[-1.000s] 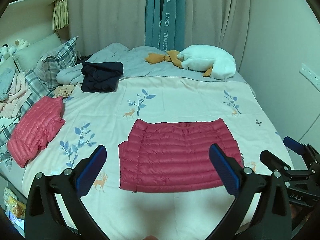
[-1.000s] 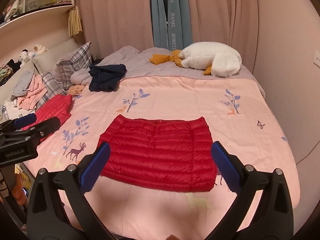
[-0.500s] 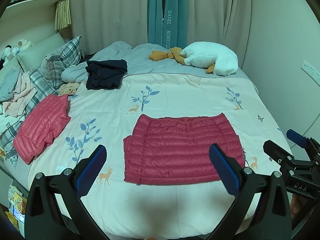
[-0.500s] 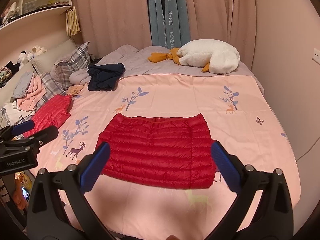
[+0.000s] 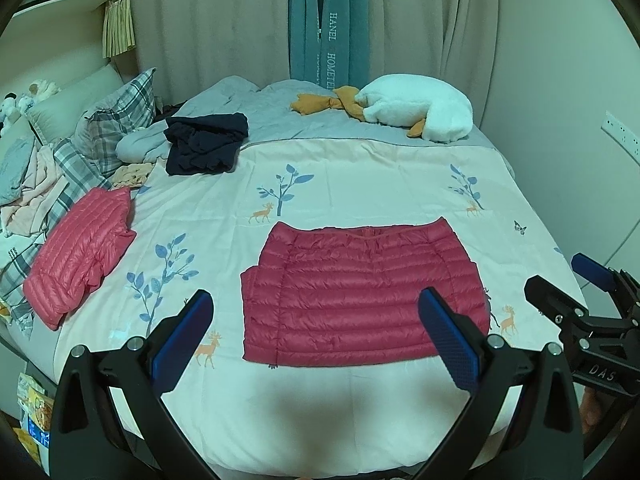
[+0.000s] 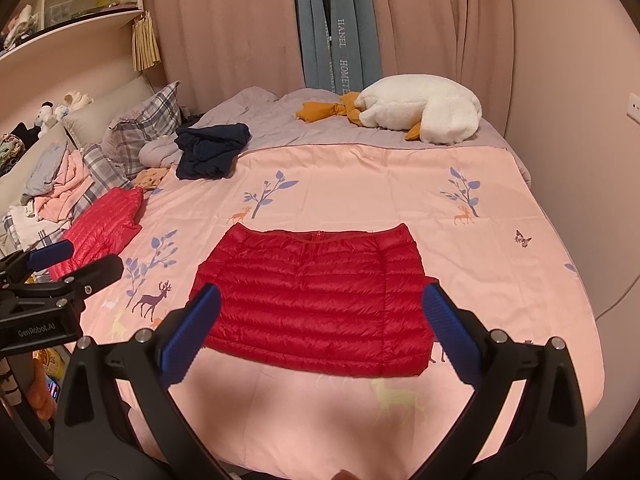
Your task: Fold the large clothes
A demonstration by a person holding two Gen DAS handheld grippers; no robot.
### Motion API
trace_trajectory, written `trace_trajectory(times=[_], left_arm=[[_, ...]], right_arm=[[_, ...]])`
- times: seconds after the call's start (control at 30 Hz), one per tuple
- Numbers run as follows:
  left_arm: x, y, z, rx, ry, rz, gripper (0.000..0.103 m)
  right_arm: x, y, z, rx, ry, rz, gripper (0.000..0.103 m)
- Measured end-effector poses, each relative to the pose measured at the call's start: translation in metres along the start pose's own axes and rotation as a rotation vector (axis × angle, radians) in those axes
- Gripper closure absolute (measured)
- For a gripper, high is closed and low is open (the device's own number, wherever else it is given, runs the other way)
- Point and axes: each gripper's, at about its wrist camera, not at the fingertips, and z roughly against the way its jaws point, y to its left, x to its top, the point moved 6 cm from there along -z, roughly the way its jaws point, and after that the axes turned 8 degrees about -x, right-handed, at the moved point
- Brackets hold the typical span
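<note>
A red quilted down jacket [image 5: 362, 294] [image 6: 316, 300] lies folded into a flat rectangle on the pale printed bedspread [image 5: 360, 184] [image 6: 360, 184]. My left gripper [image 5: 316, 336] is held open above the bed's near edge, short of the jacket, with nothing between its blue pads. My right gripper [image 6: 320, 330] is open too, also back from the jacket's near hem. Each gripper shows at the side of the other's view: the right one [image 5: 568, 280], the left one [image 6: 76, 258].
A second pink-red down jacket [image 5: 80, 256] lies folded at the left edge. A dark navy garment [image 5: 206, 144] sits farther back, beside plaid pillows [image 5: 116, 128] and a heap of clothes [image 5: 28, 184]. A white plush goose [image 5: 416, 110] rests near the curtains. A wall is to the right.
Both grippers have drawn back from the bed, so the jacket looks a little farther off. The jacket itself has not moved.
</note>
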Motion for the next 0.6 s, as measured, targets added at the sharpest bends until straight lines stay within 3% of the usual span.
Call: trace_trajectory(times=[0.6], left_arm=[[0.0002, 0.0021, -0.0011, 0.010, -0.002, 0.006, 0.001]], right_arm=[[-0.0031, 0.0006, -0.0006, 0.005, -0.004, -0.002, 0.002]])
